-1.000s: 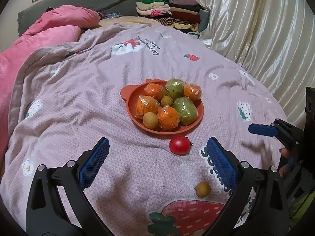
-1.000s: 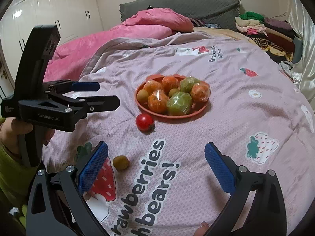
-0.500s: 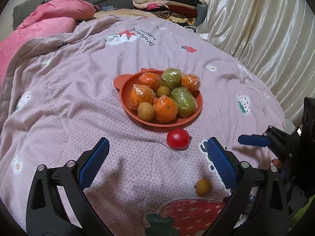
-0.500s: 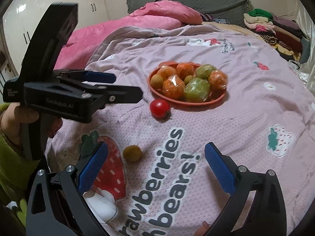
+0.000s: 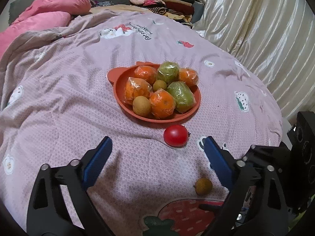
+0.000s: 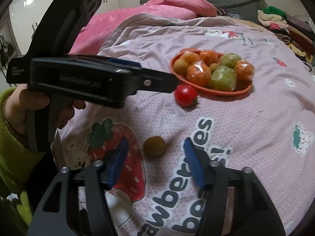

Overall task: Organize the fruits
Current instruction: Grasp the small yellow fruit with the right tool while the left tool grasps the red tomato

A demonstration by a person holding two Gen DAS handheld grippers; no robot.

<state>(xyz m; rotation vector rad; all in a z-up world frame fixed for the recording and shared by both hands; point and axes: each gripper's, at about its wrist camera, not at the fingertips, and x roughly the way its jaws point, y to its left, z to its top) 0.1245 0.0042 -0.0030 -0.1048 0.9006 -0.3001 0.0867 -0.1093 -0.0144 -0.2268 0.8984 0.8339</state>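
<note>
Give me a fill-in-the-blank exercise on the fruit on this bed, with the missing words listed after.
1. The wrapped oranges and green fruits sit in an orange ___ on the bedspread.
2. The loose fruit nearest the plate is a red ___.
3. The small brown fruit lies on the bedspread between the blue pads of the ___ gripper.
4. Neither pad ___ it yet.

Missing words: plate; tomato; right; touches

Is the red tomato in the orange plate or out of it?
Out: the red tomato lies on the blanket beside the orange plate's near rim.
</note>
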